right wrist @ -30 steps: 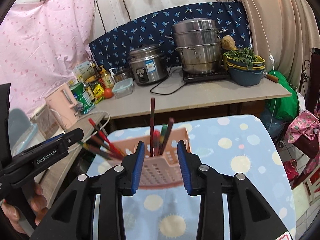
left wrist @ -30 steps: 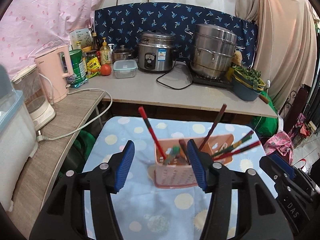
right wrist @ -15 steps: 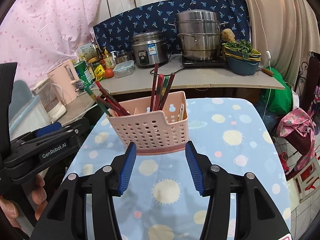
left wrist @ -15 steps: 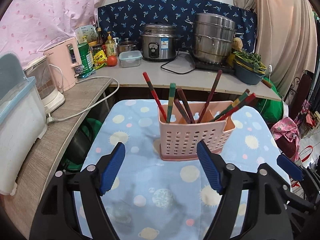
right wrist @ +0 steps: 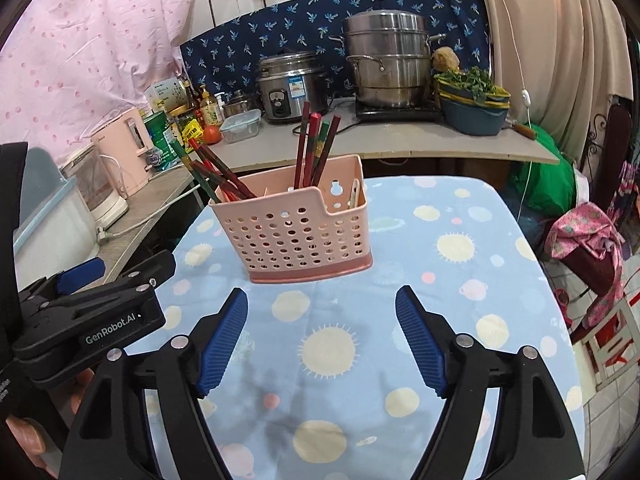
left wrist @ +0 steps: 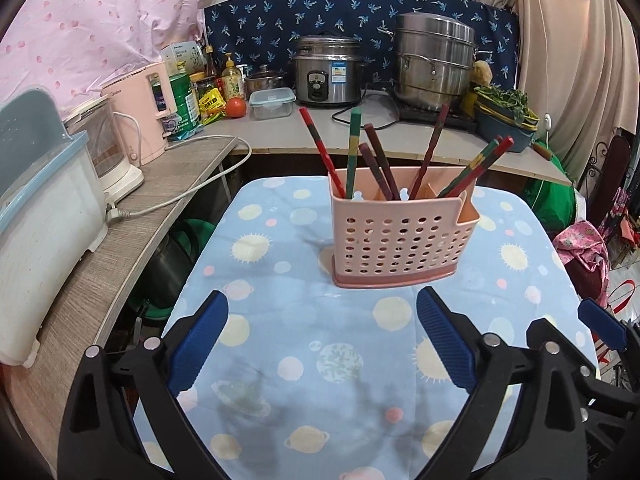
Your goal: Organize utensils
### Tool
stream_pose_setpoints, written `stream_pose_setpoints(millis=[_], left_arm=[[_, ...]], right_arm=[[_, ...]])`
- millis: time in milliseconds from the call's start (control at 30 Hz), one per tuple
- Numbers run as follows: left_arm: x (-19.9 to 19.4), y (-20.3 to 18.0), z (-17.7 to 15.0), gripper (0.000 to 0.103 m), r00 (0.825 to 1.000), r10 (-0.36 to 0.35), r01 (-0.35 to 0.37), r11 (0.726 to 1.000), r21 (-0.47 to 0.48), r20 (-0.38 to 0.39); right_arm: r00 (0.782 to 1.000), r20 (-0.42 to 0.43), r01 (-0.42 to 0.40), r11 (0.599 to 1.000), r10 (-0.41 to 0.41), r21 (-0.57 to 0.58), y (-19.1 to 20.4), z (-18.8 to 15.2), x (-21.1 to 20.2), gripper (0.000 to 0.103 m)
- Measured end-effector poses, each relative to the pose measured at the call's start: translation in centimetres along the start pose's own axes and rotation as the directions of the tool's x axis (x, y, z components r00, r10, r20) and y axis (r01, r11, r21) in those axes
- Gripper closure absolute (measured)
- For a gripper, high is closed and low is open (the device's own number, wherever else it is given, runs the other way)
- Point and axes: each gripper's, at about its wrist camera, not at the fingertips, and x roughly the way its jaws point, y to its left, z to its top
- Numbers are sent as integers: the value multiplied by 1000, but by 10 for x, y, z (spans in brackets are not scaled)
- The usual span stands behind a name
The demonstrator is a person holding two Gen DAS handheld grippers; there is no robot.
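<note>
Blue cloth printed with suns and planets covers the tabletop [left wrist: 256, 240], and on it, toward the far half, stands the pink perforated utensil basket [left wrist: 400, 240], upright on its darker pink base. Several chopsticks [left wrist: 352, 152] stand in the basket, red, green and dark brown, leaning outward at differing angles; in the right wrist view one cluster [right wrist: 216, 176] splays toward the left end and another [right wrist: 316, 148] stands nearly upright by a divider. The left gripper [left wrist: 322, 304] hovers over the cloth on the near side of the basket, its blue-padded fingers [left wrist: 200, 344] spread wide with nothing between them; its jaws have just been opening. The right gripper [right wrist: 320, 298] likewise sits short of the basket, its fingers [right wrist: 418, 340] apart and empty, its jaws also having just been opening. Neither gripper touches the basket. In the right wrist view the left gripper's black body appears at the lower left, marked "GenRobot.AI", with part of a hand [right wrist: 24, 440] beneath it. Beyond the tabletop runs a grey counter [left wrist: 280, 136] carrying a rice cooker [left wrist: 326, 76], a stacked steel steamer pot [left wrist: 434, 64], a clear lidded container [left wrist: 272, 102], a tomato [left wrist: 235, 107], bottles and a blue basin of greens [left wrist: 504, 120]. A pink kettle [left wrist: 140, 112] stands on a wood-grain side shelf at the left, with a white cord trailing beside it. Dark blue patterned fabric [left wrist: 260, 36] lines the wall behind the counter.
</note>
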Motion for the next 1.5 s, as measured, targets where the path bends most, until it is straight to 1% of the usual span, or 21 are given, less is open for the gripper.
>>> stream_pose_setpoints(millis=[100, 200, 300, 500, 700, 1500], left_arm=[[0, 0, -7, 8, 1000, 16, -16, 1000, 1, -5], [3, 2, -13, 7, 999, 25, -25, 1000, -4, -22], [5, 4, -16, 7, 999, 31, -31, 999, -14, -32], [7, 9, -22, 7, 999, 33, -34, 999, -24, -43], [7, 5, -27, 7, 998, 45, -45, 999, -4, -46], [5, 0, -24, 7, 998, 54, -54, 999, 7, -43]], right_arm=[[1000, -11, 6, 1000, -6, 7, -2, -3, 2, 28], [1000, -18, 10, 1000, -9, 14, -4, -4, 2, 22], [999, -23, 26, 1000, -26, 1, -3, -7, 2, 19], [998, -37, 48, 999, -49, -20, 1, -12, 6, 19], [998, -46, 52, 998, -53, -30, 2, -15, 8, 19], [997, -52, 56, 998, -58, -34, 6, -15, 10, 19]])
